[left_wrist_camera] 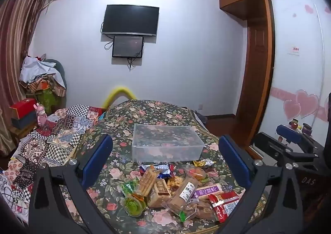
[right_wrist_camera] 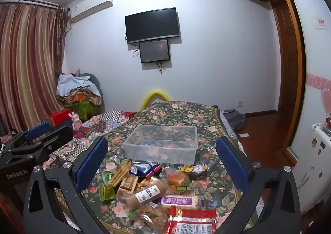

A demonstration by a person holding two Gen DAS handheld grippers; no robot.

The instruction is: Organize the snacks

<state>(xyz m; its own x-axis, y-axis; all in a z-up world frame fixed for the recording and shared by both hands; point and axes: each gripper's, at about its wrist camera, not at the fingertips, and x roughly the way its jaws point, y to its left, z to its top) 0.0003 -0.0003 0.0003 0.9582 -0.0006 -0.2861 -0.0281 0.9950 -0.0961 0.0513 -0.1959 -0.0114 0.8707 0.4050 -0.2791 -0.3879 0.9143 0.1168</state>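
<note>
A pile of wrapped snacks [left_wrist_camera: 175,190] lies on a floral-covered table [left_wrist_camera: 124,130], also in the right wrist view [right_wrist_camera: 157,192]. It includes a red packet [left_wrist_camera: 225,205], a purple-labelled bar [left_wrist_camera: 206,189], a green jelly cup [left_wrist_camera: 133,203] and a blue packet [left_wrist_camera: 159,168]. A clear empty plastic box [left_wrist_camera: 166,142] stands just beyond the pile, seen too in the right wrist view [right_wrist_camera: 163,144]. My left gripper [left_wrist_camera: 165,155] is open above the pile and empty. My right gripper [right_wrist_camera: 162,155] is open and empty, also over the pile; it shows at the right of the left wrist view [left_wrist_camera: 289,136].
A patchwork cloth [left_wrist_camera: 51,140] covers the surface to the left. Red boxes [left_wrist_camera: 22,107] and a pink toy [left_wrist_camera: 42,116] stand far left. A wardrobe with sliding door [left_wrist_camera: 295,68] is at right. The table's right edge drops to a wooden floor [right_wrist_camera: 258,128].
</note>
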